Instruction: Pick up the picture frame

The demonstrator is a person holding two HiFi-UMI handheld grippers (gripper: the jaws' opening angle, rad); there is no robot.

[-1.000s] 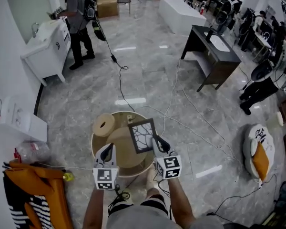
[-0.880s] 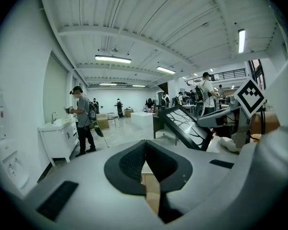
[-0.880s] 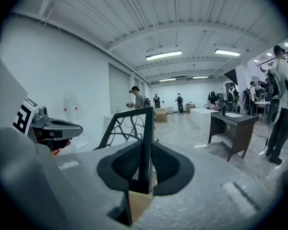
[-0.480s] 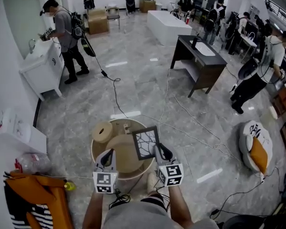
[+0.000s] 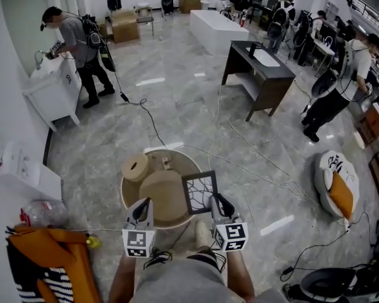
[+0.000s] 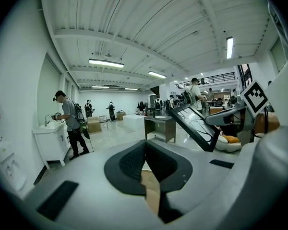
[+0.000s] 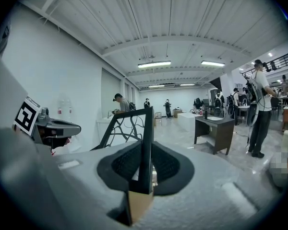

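We've got right tool [image 5: 216, 201] clamped on picture frame [image 5: 200, 192] edge, approx upright by round tabletop [image 5: 124, 192]; left tool [image 5: 143, 207] closed, empty.

picture frame [image 5: 200, 193]: black rim, white pane with black branching lines | round table [image 5: 127, 197]: tan | floor [image 5: 189, 106]: grey veined marble | left gripper [image 5: 143, 206], right gripper [image 5: 218, 202]: grey, cubes chequered black-and-white | cloth [image 5: 50, 257], near left: orange, black-and-white stripes
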